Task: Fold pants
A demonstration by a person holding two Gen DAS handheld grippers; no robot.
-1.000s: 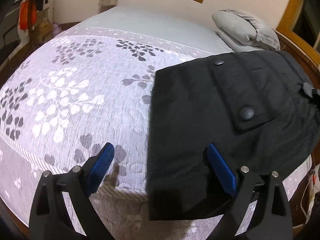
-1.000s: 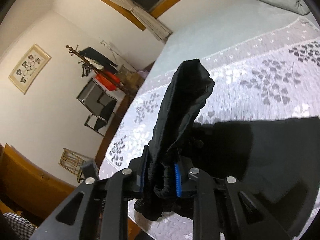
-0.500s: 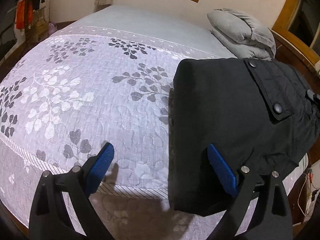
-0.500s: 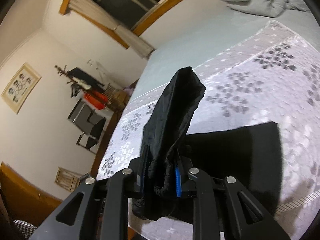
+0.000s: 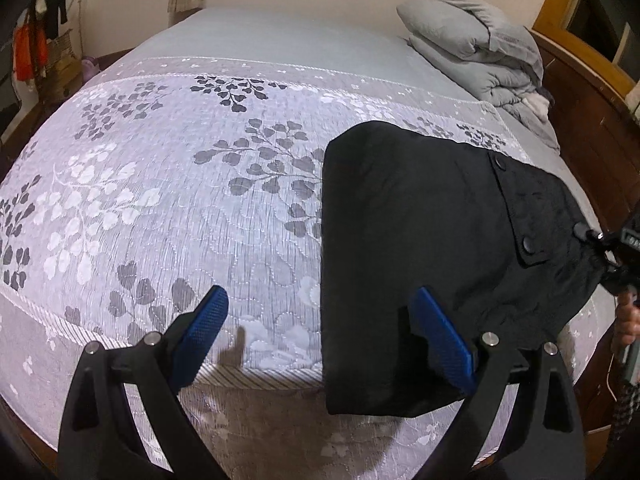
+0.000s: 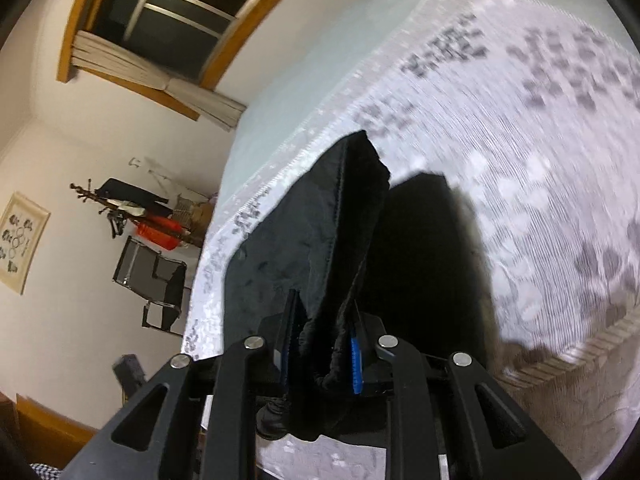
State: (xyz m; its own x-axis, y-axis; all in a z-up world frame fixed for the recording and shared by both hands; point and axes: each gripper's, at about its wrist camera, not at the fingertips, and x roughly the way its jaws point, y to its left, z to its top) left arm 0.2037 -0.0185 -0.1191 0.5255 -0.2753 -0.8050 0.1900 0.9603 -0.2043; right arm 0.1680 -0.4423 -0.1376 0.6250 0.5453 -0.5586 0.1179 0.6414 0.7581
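Observation:
The black pants lie folded on the floral bedspread, at the right of the left wrist view, with a buttoned pocket flap on top. My left gripper is open and empty above the bed's near edge, its right finger over the pants' near left corner. My right gripper is shut on a bunched edge of the pants, which stands up between its pads. It also shows at the right edge of the left wrist view, at the pants' right side.
A folded grey duvet lies at the far right of the bed by the wooden bed frame. A coat rack and a folding chair stand by the wall beyond the bed.
The pants now look narrower and shifted right in the left view. The right gripper, still holding the pants edge, has swung and tilted; its view is blurred.

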